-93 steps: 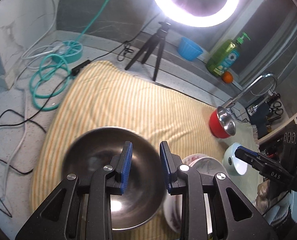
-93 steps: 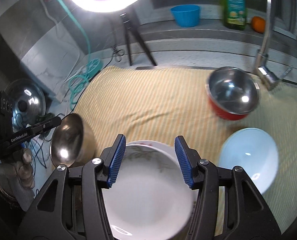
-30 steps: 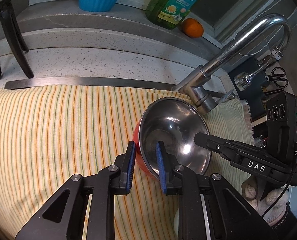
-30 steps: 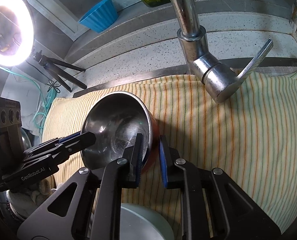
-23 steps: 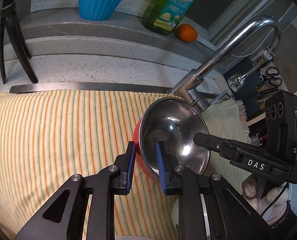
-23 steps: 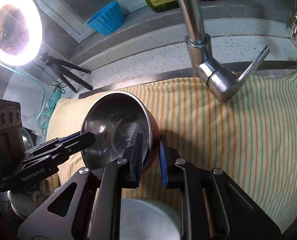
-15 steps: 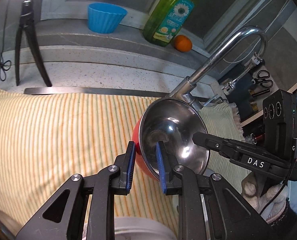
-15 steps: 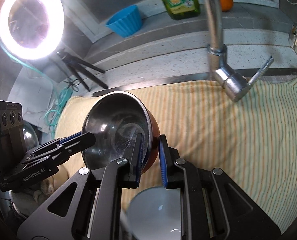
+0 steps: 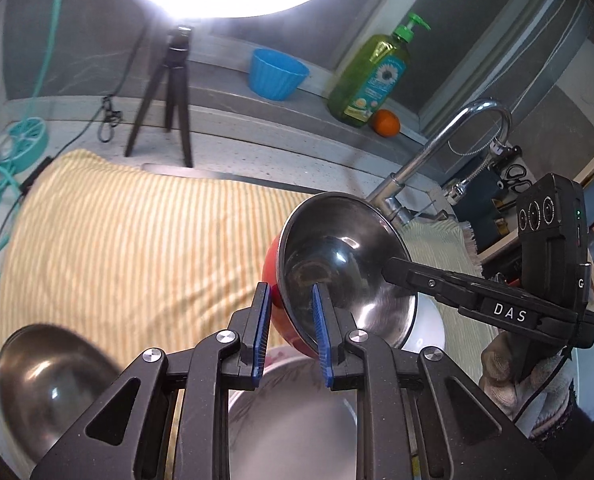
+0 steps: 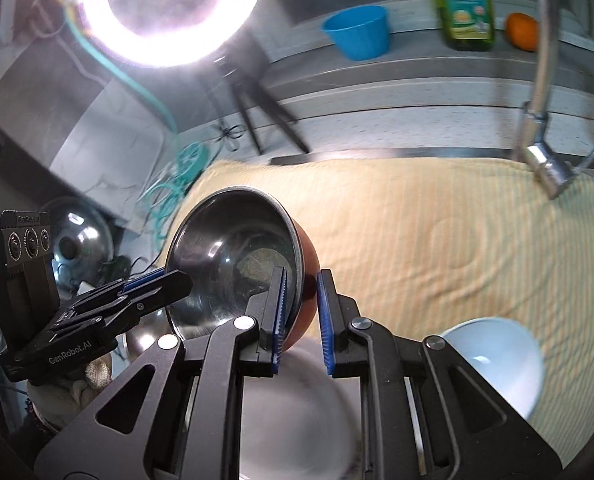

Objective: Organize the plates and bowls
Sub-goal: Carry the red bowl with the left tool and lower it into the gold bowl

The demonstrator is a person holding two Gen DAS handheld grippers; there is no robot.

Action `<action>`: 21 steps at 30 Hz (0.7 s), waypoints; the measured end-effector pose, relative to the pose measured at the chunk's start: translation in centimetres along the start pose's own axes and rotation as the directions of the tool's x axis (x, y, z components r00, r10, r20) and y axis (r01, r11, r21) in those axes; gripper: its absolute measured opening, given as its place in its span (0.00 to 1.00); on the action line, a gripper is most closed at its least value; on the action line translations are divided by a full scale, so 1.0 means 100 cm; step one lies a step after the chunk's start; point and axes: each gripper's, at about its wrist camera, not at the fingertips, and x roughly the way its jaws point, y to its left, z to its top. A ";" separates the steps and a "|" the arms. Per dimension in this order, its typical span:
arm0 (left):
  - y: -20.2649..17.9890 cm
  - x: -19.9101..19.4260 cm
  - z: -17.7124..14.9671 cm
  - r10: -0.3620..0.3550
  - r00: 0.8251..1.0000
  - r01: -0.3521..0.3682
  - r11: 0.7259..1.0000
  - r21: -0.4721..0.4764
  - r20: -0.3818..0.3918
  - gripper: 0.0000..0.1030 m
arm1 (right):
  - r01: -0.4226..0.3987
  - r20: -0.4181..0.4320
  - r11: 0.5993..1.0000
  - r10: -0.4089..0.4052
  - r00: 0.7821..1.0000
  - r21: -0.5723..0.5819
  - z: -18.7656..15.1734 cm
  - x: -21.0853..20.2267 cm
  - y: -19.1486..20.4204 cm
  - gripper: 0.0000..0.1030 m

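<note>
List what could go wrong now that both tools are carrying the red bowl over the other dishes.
1. Each tool, left and right, pinches only a thin bit of the red bowl's rim, on opposite sides; if the hands drift apart or twist, the smooth rim could slip free.
2. The bowl hangs tilted above the plate, with the white bowl close by; a drop could chip them.
3. The faucet stands close behind; a swing could hit it.

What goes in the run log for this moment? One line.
left gripper: shut on red bowl rim | right gripper: shut on rim | bowl: lifted, above plate
</note>
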 end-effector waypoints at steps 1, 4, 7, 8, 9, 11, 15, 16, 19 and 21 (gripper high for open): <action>0.005 -0.006 -0.002 0.004 1.000 -0.003 1.000 -0.010 0.005 0.19 | -0.009 -0.005 1.000 0.009 1.000 -0.010 -0.003 0.002 0.009 0.15; 0.020 -0.023 -0.009 0.021 1.000 -0.020 0.999 -0.034 0.023 0.19 | -0.032 -0.019 0.999 0.032 0.999 -0.033 -0.009 0.009 0.032 0.15; 0.034 -0.040 -0.015 0.045 0.998 -0.042 0.998 -0.055 0.043 0.18 | -0.050 -0.033 0.997 0.048 0.998 -0.062 -0.014 0.016 0.054 0.15; 0.038 -0.044 -0.018 0.050 0.998 -0.046 0.997 -0.063 0.049 0.19 | -0.057 -0.038 0.996 0.054 0.998 -0.070 -0.015 0.019 0.061 0.15; 0.044 -0.050 -0.020 0.056 0.997 -0.052 0.996 -0.072 0.053 0.19 | -0.063 -0.044 0.995 0.060 0.997 -0.078 -0.015 0.023 0.068 0.15; 0.054 -0.058 -0.025 0.067 0.996 -0.062 0.994 -0.090 0.060 0.19 | -0.075 -0.056 0.992 0.069 0.996 -0.098 -0.017 0.029 0.081 0.15; 0.072 -0.070 -0.037 0.090 0.994 -0.082 0.989 -0.125 0.059 0.18 | -0.093 -0.083 0.987 0.082 0.993 -0.130 -0.023 0.045 0.104 0.15; 0.076 -0.073 -0.039 0.094 0.994 -0.085 0.987 -0.134 0.059 0.19 | -0.097 -0.089 0.986 0.086 0.992 -0.136 -0.025 0.048 0.109 0.15; 0.088 -0.081 -0.048 0.106 0.992 -0.095 0.982 -0.161 0.061 0.19 | -0.106 -0.110 0.982 0.089 0.990 -0.159 -0.029 0.059 0.125 0.15; 0.097 -0.085 -0.054 0.118 0.991 -0.106 0.979 -0.176 0.059 0.18 | -0.107 -0.122 0.978 0.086 0.989 -0.176 -0.032 0.066 0.134 0.15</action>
